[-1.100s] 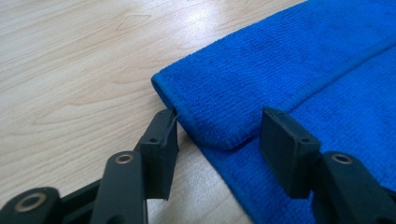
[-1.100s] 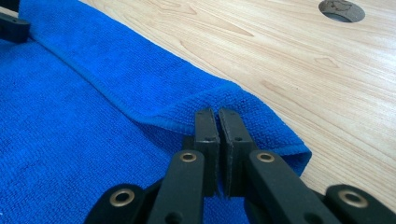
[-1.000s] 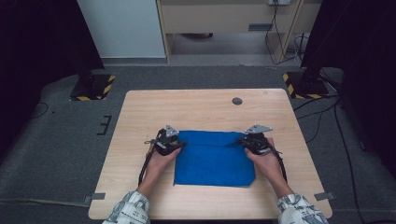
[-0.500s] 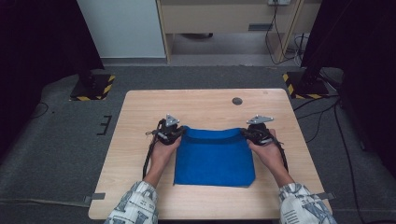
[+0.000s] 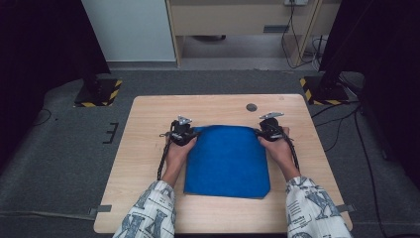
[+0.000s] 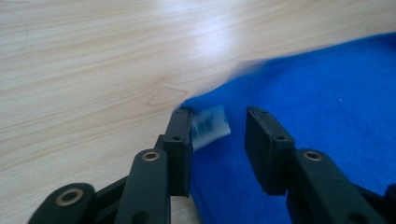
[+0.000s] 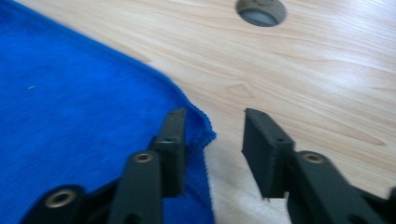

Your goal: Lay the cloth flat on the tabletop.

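Cloth (image 5: pixel 227 159), blue, lies flat on the wooden table (image 5: pixel 148 148), spread out between the two hands, far edge toward the grommet hole (image 5: pixel 251 107). Looks like a fold or a flattening job in hand; from the lie of things the cloth has been carried out across the board and laid down, far edge reasonably straight, near edge squared off toward the person. What is left, by my reading: smoothing, or a further fold, since the cloth sits as one flat panel with no crease visible from above

Left gripper (image 6: pixel 217 135) at the far left corner of the cloth. Jaws have just been opening; they stand parted, and the corner with its small white label (image 6: pixel 211 125) lies between them, label resting against the left pad, right pad clear of the fabric. No pinch now

Right gripper (image 7: pixel 212 140) at the far right corner. Jaws have just been opening here too; spread, with the hemmed corner of the cloth lying at the left jaw and bare wood under the gap. Nothing gripped

Pose, high view: both forearms come in from the near edge in patterned sleeves (image 5: pixel 148 213), roughly parallel, one down each side of the cloth. Left hand (image 5: pixel 176 148) and right hand (image 5: pixel 278 148) hold the tools low and pointing away across the table, jaws down near the surface. Cables trail back along each wrist. Grey three-cornered plates ride on top of both grippers
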The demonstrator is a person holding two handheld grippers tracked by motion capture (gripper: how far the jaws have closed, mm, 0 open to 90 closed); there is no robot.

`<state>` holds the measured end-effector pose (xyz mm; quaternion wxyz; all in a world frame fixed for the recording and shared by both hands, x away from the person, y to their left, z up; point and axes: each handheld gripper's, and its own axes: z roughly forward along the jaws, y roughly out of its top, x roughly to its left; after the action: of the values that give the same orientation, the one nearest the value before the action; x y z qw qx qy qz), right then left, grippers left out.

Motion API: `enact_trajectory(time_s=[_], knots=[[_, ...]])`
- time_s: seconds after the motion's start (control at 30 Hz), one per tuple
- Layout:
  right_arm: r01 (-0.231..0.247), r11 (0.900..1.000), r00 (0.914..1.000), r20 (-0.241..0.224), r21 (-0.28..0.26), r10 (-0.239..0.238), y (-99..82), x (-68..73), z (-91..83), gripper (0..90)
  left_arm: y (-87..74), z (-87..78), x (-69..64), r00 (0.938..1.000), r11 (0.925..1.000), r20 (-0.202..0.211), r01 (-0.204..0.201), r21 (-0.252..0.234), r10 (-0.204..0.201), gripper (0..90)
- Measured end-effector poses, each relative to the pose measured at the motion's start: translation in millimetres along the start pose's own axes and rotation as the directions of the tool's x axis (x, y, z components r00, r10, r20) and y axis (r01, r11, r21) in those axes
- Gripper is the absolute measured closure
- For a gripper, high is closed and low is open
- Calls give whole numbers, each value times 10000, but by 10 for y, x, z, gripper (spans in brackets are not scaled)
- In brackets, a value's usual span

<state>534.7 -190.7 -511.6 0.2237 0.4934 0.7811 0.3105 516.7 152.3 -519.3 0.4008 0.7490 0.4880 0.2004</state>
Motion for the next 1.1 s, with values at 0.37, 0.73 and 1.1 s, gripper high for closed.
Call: enact_trajectory(time_s=[0.37, 0.73, 1.1], knots=[[75, 9995, 9999, 144, -314, -70, 36, -34, -118, 448, 38, -108, 143, 9974, 9995, -694, -212, -233, 195, 448], [31, 9990, 9989, 471, -444, -10, -16, -100, -272, 382, 16, -467, 69, 9947, 9960, -587, -855, -257, 839, 405], [35, 9974, 9998, -184, -725, -49, -28, 78, -429, 293, -158, -615, 56, 9959, 9956, 109, -892, -271, 895, 273]])
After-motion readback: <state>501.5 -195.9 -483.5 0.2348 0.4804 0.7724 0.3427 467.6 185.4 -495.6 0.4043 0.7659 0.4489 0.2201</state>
